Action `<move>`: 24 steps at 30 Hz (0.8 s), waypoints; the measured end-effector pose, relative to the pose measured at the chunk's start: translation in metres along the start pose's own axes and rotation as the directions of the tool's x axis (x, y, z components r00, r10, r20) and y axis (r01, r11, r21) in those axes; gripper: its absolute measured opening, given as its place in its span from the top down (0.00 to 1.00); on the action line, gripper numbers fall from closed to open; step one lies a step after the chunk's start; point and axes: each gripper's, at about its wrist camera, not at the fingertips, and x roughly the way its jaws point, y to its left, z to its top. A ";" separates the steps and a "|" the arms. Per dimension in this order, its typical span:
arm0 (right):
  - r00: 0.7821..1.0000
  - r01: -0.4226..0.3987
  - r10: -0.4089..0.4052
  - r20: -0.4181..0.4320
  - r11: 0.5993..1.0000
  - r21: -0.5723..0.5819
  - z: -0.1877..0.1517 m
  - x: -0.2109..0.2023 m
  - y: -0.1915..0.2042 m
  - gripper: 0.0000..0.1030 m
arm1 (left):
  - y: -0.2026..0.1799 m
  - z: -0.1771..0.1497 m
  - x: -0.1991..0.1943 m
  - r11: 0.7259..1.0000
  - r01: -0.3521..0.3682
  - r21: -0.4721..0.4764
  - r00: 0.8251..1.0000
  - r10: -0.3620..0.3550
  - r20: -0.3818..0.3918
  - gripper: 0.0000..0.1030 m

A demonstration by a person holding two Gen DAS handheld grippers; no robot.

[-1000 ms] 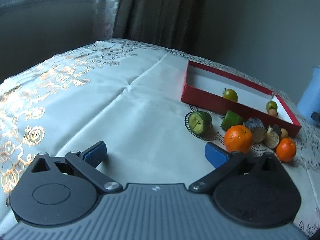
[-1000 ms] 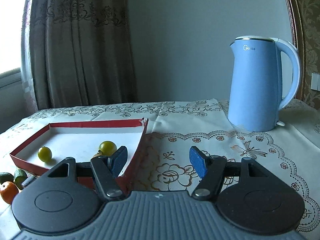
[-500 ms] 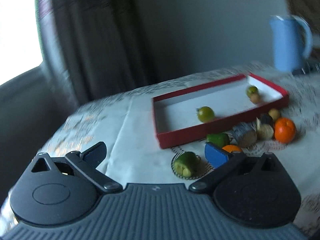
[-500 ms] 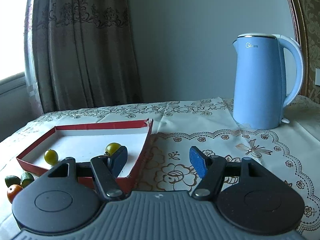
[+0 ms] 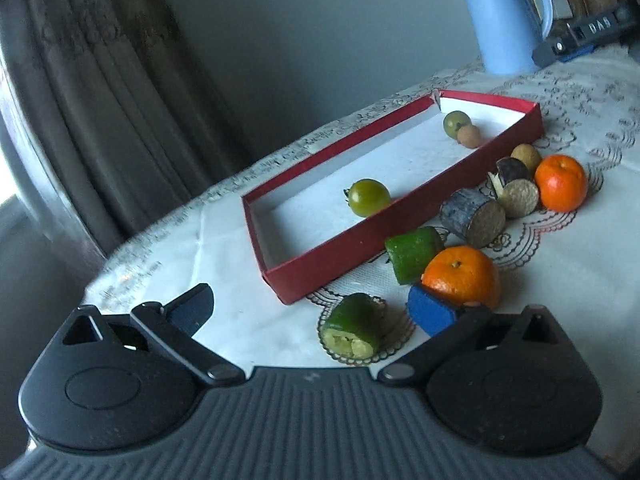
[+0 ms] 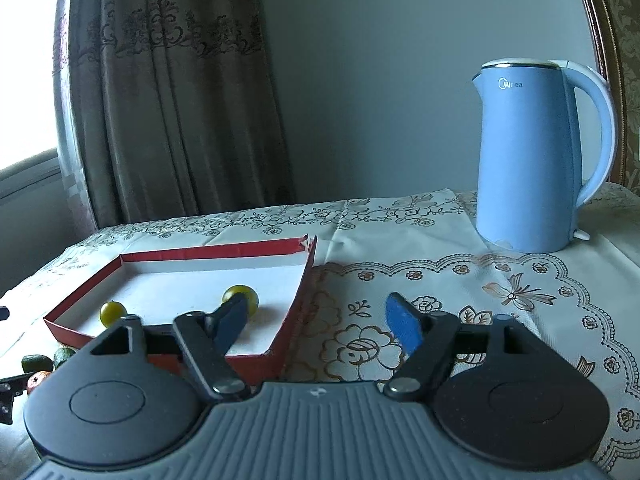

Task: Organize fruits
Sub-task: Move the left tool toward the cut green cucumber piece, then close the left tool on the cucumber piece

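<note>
Fruits lie in and beside a red tray (image 5: 360,236) on a patterned tablecloth (image 6: 460,280); largest behind them stands a blue kettle (image 6: 532,160). The left gripper (image 5: 310,308) hangs with its jaws spread wide and empty, its right blue pad hiding the near edge of an orange (image 5: 464,274). Next to it lie a green chunk (image 5: 412,254), a cut green piece (image 5: 352,330), a grey stub (image 5: 474,218) and a second orange (image 5: 560,182). A green tomato (image 5: 368,197) sits inside the tray. The right gripper (image 6: 320,320) is likewise wide and empty; its left finger partly covers another tomato (image 6: 244,296), and its body cuts off the fruits at the left edge.
</note>
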 end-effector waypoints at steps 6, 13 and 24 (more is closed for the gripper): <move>1.000 -0.006 0.006 0.001 1.000 0.008 0.000 0.000 -0.001 0.25 | 0.002 -0.002 0.008 0.997 0.082 -0.009 0.996 -0.082 -0.041 0.20; 1.000 -0.004 0.004 -0.003 1.000 0.007 -0.001 0.001 0.000 0.25 | 0.004 -0.001 0.009 0.984 0.175 -0.036 0.983 -0.177 -0.051 0.51; 1.000 -0.006 0.006 -0.007 1.000 0.006 -0.001 0.002 0.000 0.25 | 0.012 -0.002 0.011 0.969 0.222 -0.109 0.970 -0.230 -0.072 0.57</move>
